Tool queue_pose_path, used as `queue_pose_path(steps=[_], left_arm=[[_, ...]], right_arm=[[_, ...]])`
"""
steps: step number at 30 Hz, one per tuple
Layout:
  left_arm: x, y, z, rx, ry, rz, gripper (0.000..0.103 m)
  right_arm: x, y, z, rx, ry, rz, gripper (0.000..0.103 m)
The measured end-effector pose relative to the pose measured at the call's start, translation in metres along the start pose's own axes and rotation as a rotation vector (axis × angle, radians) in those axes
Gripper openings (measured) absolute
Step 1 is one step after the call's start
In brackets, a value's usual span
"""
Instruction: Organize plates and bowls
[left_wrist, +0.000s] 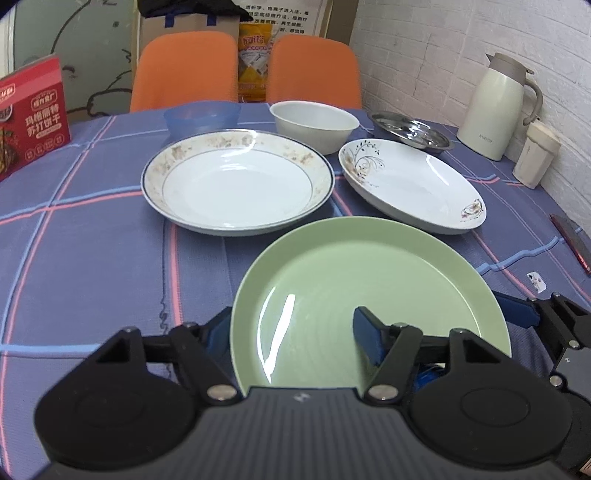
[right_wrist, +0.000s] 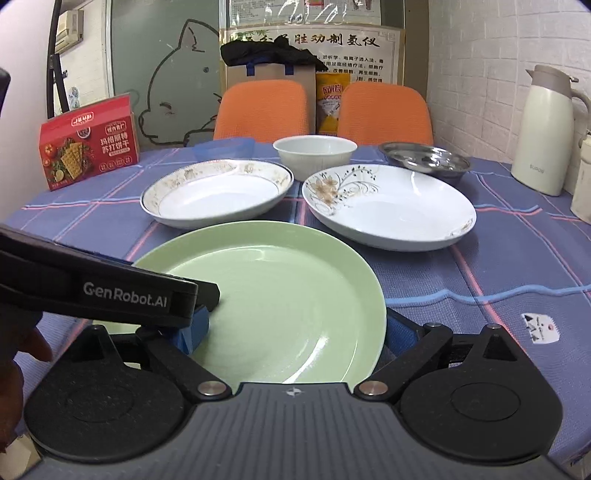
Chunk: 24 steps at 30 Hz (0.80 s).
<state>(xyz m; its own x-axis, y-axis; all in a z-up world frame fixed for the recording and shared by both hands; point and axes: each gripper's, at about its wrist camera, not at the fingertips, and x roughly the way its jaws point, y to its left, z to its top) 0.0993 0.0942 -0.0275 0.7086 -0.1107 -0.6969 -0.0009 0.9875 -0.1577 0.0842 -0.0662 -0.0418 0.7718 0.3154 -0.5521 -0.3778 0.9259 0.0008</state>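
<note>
A pale green plate (left_wrist: 351, 280) (right_wrist: 280, 295) lies nearest on the blue checked tablecloth. My left gripper (left_wrist: 291, 332) is open, with one blue pad over the plate and the other outside its left rim. My right gripper (right_wrist: 295, 332) is also open and straddles the plate's near side; its right finger is outside the right rim. Behind are a round white plate with a brown floral rim (left_wrist: 236, 181) (right_wrist: 218, 192), an oval flowered plate (left_wrist: 410, 184) (right_wrist: 388, 206), a white bowl (left_wrist: 314, 122) (right_wrist: 314, 151), a blue translucent bowl (left_wrist: 201, 116) (right_wrist: 225, 147) and a steel dish (left_wrist: 410, 129) (right_wrist: 424, 158).
A cream thermos jug (left_wrist: 495, 107) (right_wrist: 546, 129) and a cup (left_wrist: 535, 155) stand by the brick wall on the right. A red cracker box (left_wrist: 33, 114) (right_wrist: 88, 147) stands at the far left. Two orange chairs (left_wrist: 184, 70) are behind the table. A hand (right_wrist: 22, 350) shows at the left edge.
</note>
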Motion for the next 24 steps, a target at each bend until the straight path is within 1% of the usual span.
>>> queue_pose_path(steps=[3,6,9,13,18,20,21,23,24], left_arm=[[-0.014,0.01,-0.001,-0.004,-0.017,0.04,0.065],[-0.027,0.031,-0.004,-0.018,-0.017,0.094,0.065],[-0.04,0.054,-0.011,-0.05,-0.01,0.138,0.065],[-0.049,0.082,-0.016,-0.088,-0.013,0.183,0.066],[-0.047,0.105,-0.017,-0.136,-0.002,0.192,0.066],[-0.045,0.107,-0.021,-0.12,-0.001,0.199,0.067],[-0.044,0.105,-0.023,-0.093,-0.008,0.22,0.067],[-0.044,0.103,-0.026,-0.089,-0.024,0.222,0.068],[-0.043,0.105,-0.025,-0.091,-0.026,0.207,0.076]], right_arm=[[-0.003,0.018,0.005,-0.035,-0.016,0.001,0.086],[0.001,0.034,0.008,-0.025,-0.007,0.063,0.086],[0.006,0.057,0.01,-0.049,0.003,0.117,0.086],[0.016,0.082,0.015,-0.077,0.013,0.165,0.087],[0.027,0.103,0.02,-0.109,0.037,0.182,0.087],[0.031,0.106,0.017,-0.117,0.062,0.188,0.087],[0.032,0.105,0.015,-0.115,0.073,0.198,0.087],[0.032,0.103,0.012,-0.097,0.065,0.208,0.088],[0.031,0.103,0.012,-0.107,0.065,0.215,0.088]])
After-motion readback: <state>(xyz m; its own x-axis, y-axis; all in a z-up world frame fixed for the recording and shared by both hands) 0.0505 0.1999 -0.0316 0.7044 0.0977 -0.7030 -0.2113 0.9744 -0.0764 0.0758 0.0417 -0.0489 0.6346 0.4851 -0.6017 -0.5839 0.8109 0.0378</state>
